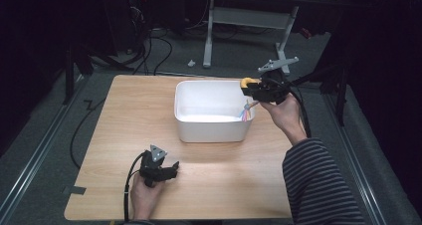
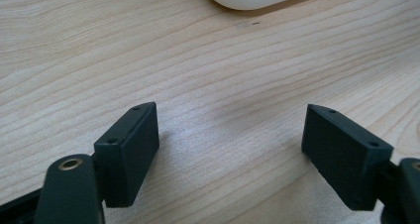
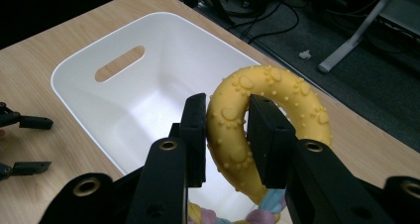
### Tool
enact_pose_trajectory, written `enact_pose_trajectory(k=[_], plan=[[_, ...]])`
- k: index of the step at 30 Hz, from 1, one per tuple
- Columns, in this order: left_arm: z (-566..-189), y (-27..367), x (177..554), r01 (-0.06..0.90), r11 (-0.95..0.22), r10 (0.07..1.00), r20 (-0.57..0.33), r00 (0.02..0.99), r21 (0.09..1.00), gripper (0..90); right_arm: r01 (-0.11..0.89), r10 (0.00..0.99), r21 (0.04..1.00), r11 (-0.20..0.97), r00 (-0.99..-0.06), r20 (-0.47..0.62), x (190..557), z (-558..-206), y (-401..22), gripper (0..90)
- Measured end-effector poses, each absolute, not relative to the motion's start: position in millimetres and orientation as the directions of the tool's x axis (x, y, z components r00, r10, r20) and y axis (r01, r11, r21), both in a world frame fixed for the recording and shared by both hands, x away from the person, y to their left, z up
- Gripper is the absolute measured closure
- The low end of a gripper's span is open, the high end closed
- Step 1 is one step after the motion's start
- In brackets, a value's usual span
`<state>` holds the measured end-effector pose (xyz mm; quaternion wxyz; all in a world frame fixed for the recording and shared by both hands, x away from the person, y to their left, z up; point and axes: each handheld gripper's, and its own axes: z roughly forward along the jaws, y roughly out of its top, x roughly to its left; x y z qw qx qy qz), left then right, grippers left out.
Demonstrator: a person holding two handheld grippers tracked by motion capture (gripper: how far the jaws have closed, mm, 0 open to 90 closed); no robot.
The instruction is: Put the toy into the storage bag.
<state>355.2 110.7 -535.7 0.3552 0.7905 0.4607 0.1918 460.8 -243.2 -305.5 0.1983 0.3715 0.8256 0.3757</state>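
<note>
Dark room and cable-strewn floor are surrounding the wooden tabletop point(image 1: 124, 110) where I am working. I am holding my right tongs point(image 3: 227, 135) over the right end of the white bin point(image 1: 211, 128), clenched on a yellow ring toy point(image 3: 270, 100). Its jaws are pinching the ring's near arc from both sides. A pastel braided rope point(image 1: 246, 111) is hanging from the ring's lower end and dangling over the bin's right rim, its tip dipping just inside.

I am judging the ring to be light, rubbery and a bit springy; its raised bumps and paw prints should be helping the jaws bite, so gripping across the thick band is looking sound. The rope is looking soft and floppy, so it will be swinging freely and could snag on the rim.

The bin is sitting at the far middle of the tabletop, with a slot handle in its left wall, and it is looking bare inside apart from that rope tip.

My left tongs point(image 2: 230, 144) are resting released on the near left tabletop, jaws spread wide, grasping nothing.
</note>
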Motion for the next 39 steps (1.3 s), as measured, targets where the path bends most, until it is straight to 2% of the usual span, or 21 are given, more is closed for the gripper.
enact_pose_trajectory(k=[14, 39], plan=[[-536, 111, 355, 0.591, -0.325, 0.864, -0.022, 0.502, 0.739, 22.7, 0.483, 0.778, 0.750, 0.452, -0.625, -0.067, 481, -310, -215, 70.1], [-536, 111, 355, 0.592, -0.325, 0.864, -0.023, 0.503, 0.737, 22.4, 0.529, 0.800, 0.700, 0.479, -0.591, -0.102, 503, -350, -181, 70.0]])
